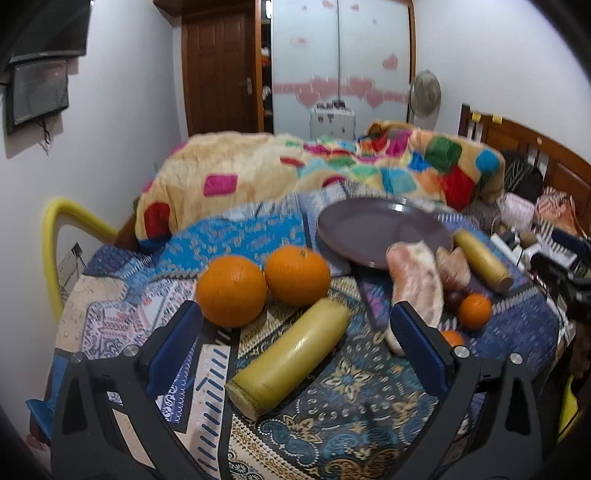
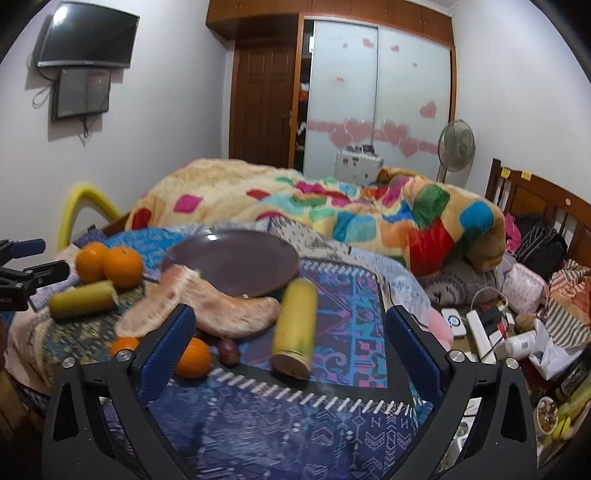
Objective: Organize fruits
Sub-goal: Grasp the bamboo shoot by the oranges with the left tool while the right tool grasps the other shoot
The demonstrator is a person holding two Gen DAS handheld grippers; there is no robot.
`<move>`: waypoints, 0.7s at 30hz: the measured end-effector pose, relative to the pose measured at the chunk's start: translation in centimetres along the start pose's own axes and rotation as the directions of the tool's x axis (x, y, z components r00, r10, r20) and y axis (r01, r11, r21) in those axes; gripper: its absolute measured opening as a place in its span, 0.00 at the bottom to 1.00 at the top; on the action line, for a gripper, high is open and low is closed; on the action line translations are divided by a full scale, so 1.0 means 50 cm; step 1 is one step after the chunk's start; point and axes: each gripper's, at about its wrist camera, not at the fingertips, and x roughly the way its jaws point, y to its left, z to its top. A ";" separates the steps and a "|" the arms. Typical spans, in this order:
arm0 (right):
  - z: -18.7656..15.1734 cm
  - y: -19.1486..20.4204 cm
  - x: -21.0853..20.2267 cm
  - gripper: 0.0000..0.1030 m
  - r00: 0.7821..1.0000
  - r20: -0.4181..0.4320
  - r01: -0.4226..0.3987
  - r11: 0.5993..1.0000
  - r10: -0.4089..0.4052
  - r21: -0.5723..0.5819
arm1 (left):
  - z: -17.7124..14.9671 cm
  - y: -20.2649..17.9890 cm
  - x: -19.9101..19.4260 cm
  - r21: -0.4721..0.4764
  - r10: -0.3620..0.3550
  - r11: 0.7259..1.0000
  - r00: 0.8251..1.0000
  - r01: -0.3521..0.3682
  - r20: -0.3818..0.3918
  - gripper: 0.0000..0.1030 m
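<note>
- Bedroom scene: a patterned bedspread [image 1: 369,406] serves as our work surface, with the purple plate [image 1: 369,229] as our landmark, bare for now.
- Nothing is sorted yet, we judge; we're at the first approach.
- Our left gripper [image 1: 295,332] gapes wide, holding nothing, with a yellow cylinder fruit [image 1: 291,362] lying between its fingers, near side of the plate.
- 2 big oranges [image 1: 231,290] sit touching, left of the plate.
- Our right gripper [image 2: 291,328] is spread too, empty, facing a second yellow cylinder [image 2: 295,328] just in front of the plate.
- Next: close on a fruit, lift to the plate.
- Only the right view shows the television [image 2: 86,35]; pomelo peel [image 2: 207,306] touches the plate's front rim.
</note>
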 end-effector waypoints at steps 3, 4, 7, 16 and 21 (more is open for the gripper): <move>-0.002 -0.017 0.027 0.89 0.998 -0.062 -0.016 1.000 0.017 0.004 | -0.012 0.016 0.034 -0.001 -0.014 1.000 0.998 0.014 -0.061 0.96; -0.004 -0.020 0.035 0.88 0.997 -0.080 -0.020 1.000 0.020 0.005 | -0.015 0.019 0.044 0.002 -0.015 1.000 0.997 0.015 -0.080 0.92; -0.009 -0.036 0.057 0.82 0.991 -0.125 -0.035 0.999 0.038 0.022 | -0.020 0.028 0.069 0.008 -0.028 1.000 0.991 0.030 -0.128 0.84; -0.018 -0.040 0.115 0.63 0.969 -0.225 -0.097 0.994 0.107 0.054 | -0.037 0.024 0.099 0.037 -0.094 0.994 0.976 0.103 -0.198 0.69; -0.020 -0.036 0.139 0.48 0.956 -0.265 -0.113 0.992 0.125 0.058 | -0.042 0.016 0.106 0.065 -0.091 0.992 0.972 0.108 -0.214 0.64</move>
